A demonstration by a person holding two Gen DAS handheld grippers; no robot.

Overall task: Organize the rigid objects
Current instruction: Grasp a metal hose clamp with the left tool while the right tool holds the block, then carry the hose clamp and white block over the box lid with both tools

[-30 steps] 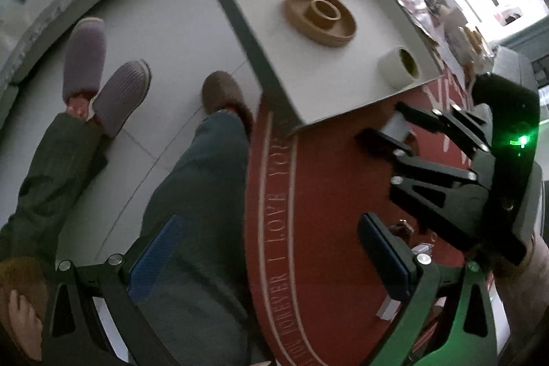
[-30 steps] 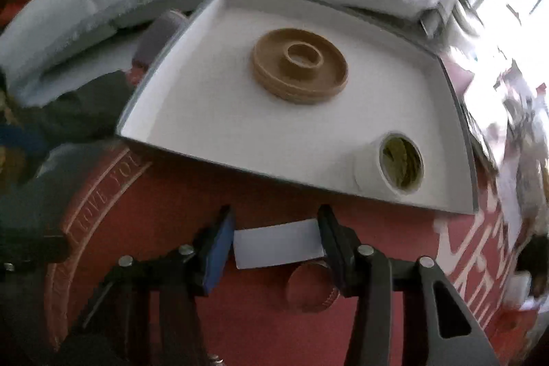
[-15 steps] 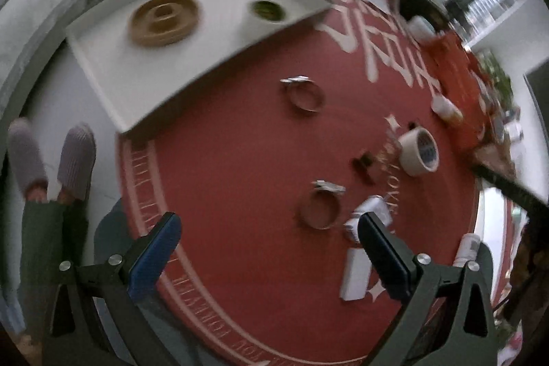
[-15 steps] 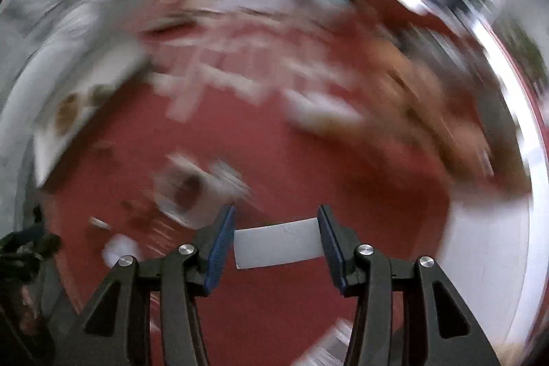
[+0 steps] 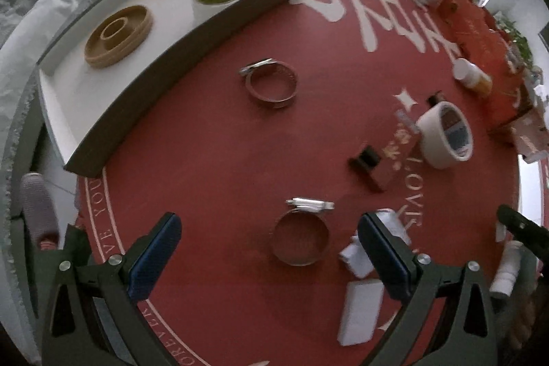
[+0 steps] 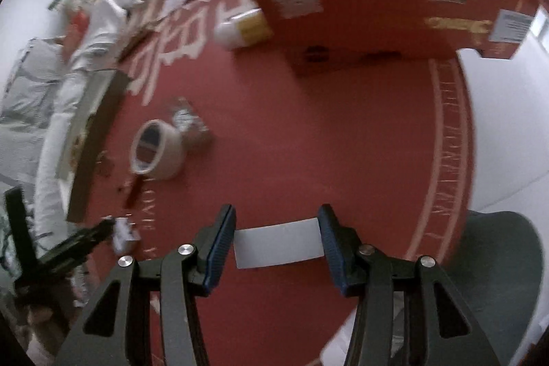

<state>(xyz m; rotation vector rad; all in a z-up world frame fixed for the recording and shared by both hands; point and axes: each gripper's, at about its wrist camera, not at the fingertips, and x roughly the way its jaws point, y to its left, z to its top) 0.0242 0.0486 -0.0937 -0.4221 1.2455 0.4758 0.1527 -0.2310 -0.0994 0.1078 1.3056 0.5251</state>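
Observation:
My left gripper [image 5: 269, 251] is open and empty above the red tablecloth, with a metal hose clamp [image 5: 302, 234] between its fingers. A second hose clamp [image 5: 271, 84] lies farther off. A white tray [image 5: 164, 64] at the upper left holds a tan round dish [image 5: 118, 35] and a white roll with a green inside [image 5: 216, 0]. A white tape roll [image 5: 446, 134] and a small dark block [image 5: 369, 163] lie to the right. My right gripper [image 6: 278, 244] is shut on a white rectangular block [image 6: 278, 247], held above the cloth.
White blocks [image 5: 362, 311] lie by the left gripper's right finger. A red cardboard box [image 6: 374, 12] and a white-and-yellow bottle [image 6: 240, 28] stand at the far side. The tape roll also shows in the right wrist view [image 6: 156, 150]. The table edge curves at right.
Both grippers have swung away from the tray toward the middle and right of the table. The right gripper still holds the white block. The left gripper stays open.

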